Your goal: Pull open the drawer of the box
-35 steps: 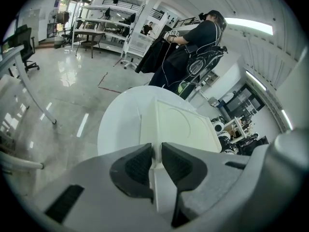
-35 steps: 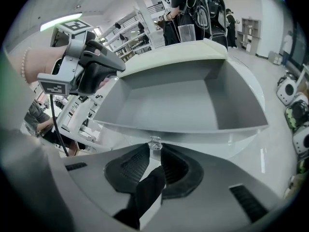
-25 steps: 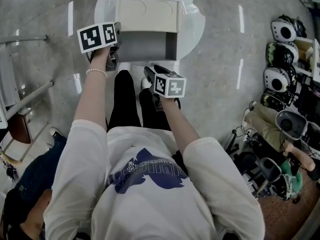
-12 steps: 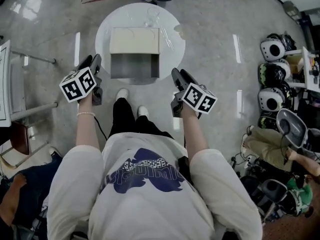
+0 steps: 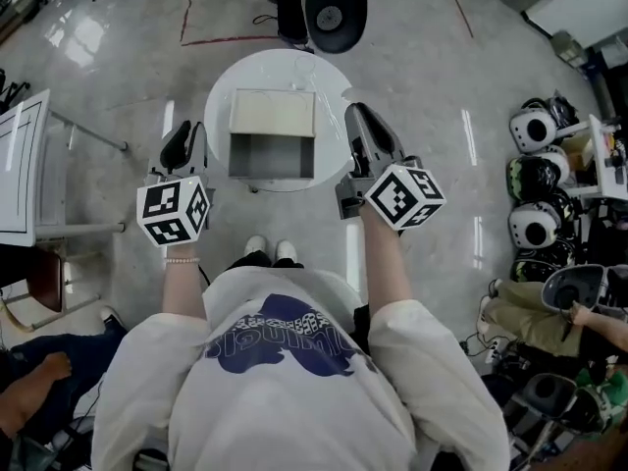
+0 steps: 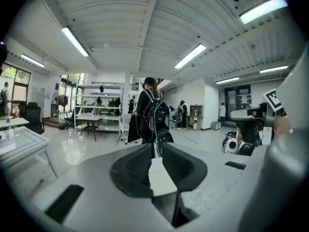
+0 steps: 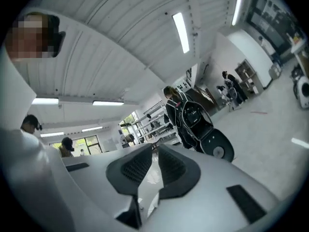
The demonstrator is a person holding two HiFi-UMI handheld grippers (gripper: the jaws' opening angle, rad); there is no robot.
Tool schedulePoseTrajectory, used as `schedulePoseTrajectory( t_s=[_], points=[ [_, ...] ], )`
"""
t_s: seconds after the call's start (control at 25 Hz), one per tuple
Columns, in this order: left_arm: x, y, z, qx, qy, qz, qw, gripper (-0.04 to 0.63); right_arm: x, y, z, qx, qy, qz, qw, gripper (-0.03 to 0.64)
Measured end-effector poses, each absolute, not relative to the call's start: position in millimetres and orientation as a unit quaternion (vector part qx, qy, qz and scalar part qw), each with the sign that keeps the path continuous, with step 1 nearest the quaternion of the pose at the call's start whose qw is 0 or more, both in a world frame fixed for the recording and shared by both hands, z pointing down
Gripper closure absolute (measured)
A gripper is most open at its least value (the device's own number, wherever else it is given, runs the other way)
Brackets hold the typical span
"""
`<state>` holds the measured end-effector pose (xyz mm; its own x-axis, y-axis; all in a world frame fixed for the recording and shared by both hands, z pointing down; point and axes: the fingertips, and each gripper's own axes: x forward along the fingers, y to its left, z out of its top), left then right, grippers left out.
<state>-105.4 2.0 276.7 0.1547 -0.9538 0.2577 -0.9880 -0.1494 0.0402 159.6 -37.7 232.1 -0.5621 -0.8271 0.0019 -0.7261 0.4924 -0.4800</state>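
Observation:
The beige box [image 5: 273,112] stands on a round white table [image 5: 218,101], and its grey drawer [image 5: 272,156] sticks out toward me, pulled open and empty. My left gripper [image 5: 183,133] hangs left of the table, away from the drawer. My right gripper [image 5: 359,116] hangs right of the drawer, also touching nothing. Both point out into the room: the left gripper [image 6: 154,146] and the right gripper [image 7: 154,148] each show a narrow gap with nothing in it. The jaws of both have just been closing.
A black office chair [image 5: 333,8] stands beyond the table. Several helmets [image 5: 536,127] and gear lie on the floor at right. A metal-legged table [image 5: 24,165] is at left. A seated person [image 5: 39,371] is at the lower left. People with backpacks stand ahead.
Both grippers have lifted away from the drawer and spread out to either side of the table. The head view has risen, so the table looks smaller. The drawer has stayed open.

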Motion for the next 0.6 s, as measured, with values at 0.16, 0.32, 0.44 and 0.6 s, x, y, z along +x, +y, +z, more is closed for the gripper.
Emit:
schedulePoseTrajectory(
  t_s=[0.16, 0.32, 0.44, 0.6],
  points=[
    [-106, -1, 247, 0.761, -0.642, 0.065, 0.06, 0.586, 137, -31, 215, -0.496, 0.86, -0.107, 0.055, 0.618],
    [-108, -2, 236, 0.769, -0.635, 0.067, 0.038, 0.588, 121, -23, 205, -0.508, 0.86, -0.042, 0.025, 0.618],
    [-111, 0, 240, 0.772, -0.631, 0.07, 0.035, 0.588, 114, -20, 208, -0.512, 0.859, -0.029, 0.015, 0.62],
    [-116, 1, 250, 0.775, -0.627, 0.068, 0.044, 0.588, 111, -18, 218, -0.518, 0.855, -0.029, 0.006, 0.618]
  ],
)
